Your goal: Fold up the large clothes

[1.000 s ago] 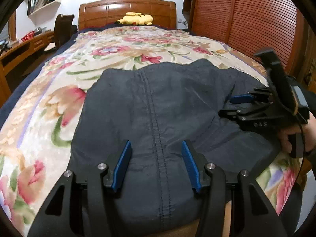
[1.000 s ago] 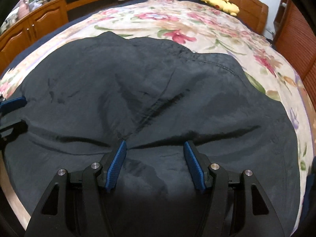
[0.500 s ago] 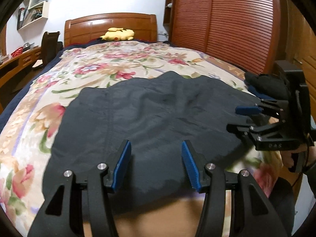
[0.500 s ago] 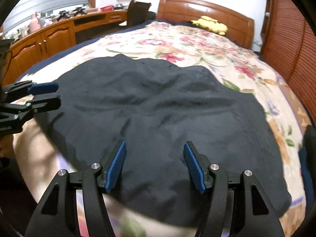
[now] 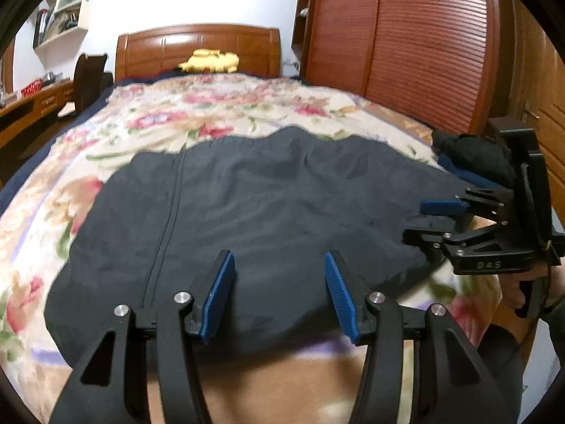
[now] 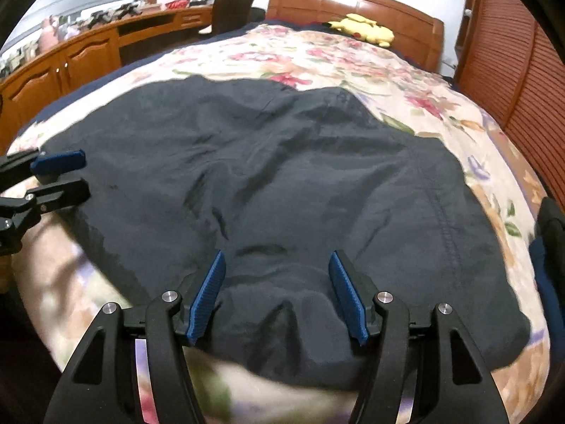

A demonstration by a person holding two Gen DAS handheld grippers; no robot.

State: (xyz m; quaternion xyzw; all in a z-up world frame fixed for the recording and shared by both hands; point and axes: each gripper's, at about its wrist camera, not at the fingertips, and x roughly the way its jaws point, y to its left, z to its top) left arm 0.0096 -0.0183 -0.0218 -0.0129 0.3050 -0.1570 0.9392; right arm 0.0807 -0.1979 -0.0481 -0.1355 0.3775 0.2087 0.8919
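Note:
A large dark grey garment lies folded and spread on the floral bedspread; it fills the middle of the right wrist view too. My left gripper is open and empty, just above the garment's near edge. My right gripper is open and empty over the garment's near hem. The right gripper shows at the right of the left wrist view, open, at the garment's right edge. The left gripper shows at the left edge of the right wrist view, open.
A wooden headboard with a yellow plush toy is at the far end. A slatted wooden wardrobe runs along the right. A desk and chair stand on the left. Dark folded clothes sit at the bed's right edge.
Both grippers have pulled back and up from the garment toward the foot of the bed. They stay open; the garment lies flat and released.

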